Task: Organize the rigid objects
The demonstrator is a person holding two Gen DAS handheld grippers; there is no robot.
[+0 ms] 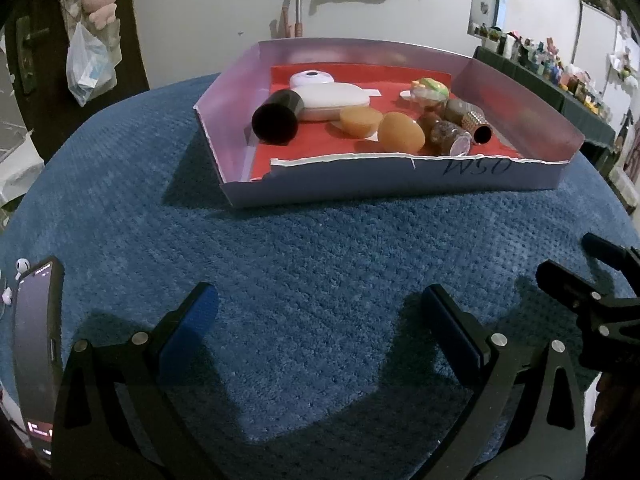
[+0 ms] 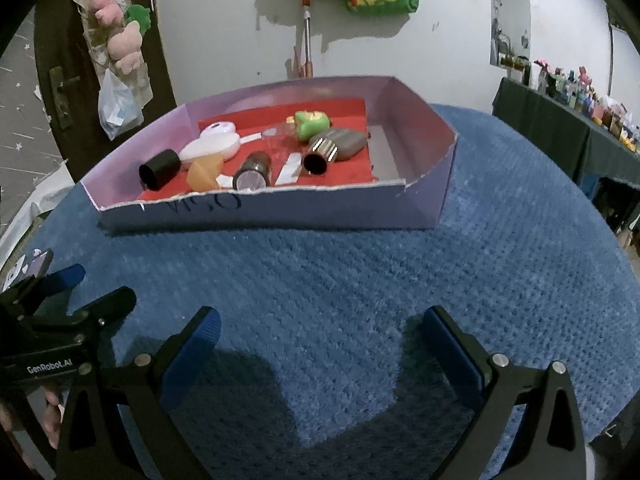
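The left claw (image 1: pixel 320 320) sits nearest its camera, jaws spread wide and holding nothing, low over the blue cloth (image 1: pixel 320 260) that covers the worktop. The right claw (image 2: pixel 320 344) is likewise spread and empty, just beside the left one and level with it; each shows at the edge of the other's view. Ahead of both, well apart from the fingertips, a shallow box (image 1: pixel 400 184) with a red floor and a torn front wall rests on the cloth. All the rigid things in sight lie inside it: a black tube (image 1: pixel 276 120) on its side at the left, a white case (image 1: pixel 332 98) behind it with a small white disc (image 1: pixel 312 78) further back, two orange pieces (image 1: pixel 400 132) in the middle, a brown bottle (image 1: pixel 448 134) lying toward the front wall, a ribbed tube (image 1: pixel 474 124) with a dark mouth, a grey flattish thing (image 2: pixel 348 142) behind that, and a green toy (image 2: pixel 312 122) near the back. A phone (image 1: pixel 36 344) and an earbud (image 1: pixel 22 266) lie at the left edge of the cloth, outside the box. Nothing is left loose on the cloth between claws and box, so either the gathering looks finished or a sorting from the box has not begun; I cannot tell which. If a pick is next, it calls for a forward reach over the front wall and a descent onto one item, the bottle or an orange piece being closest.
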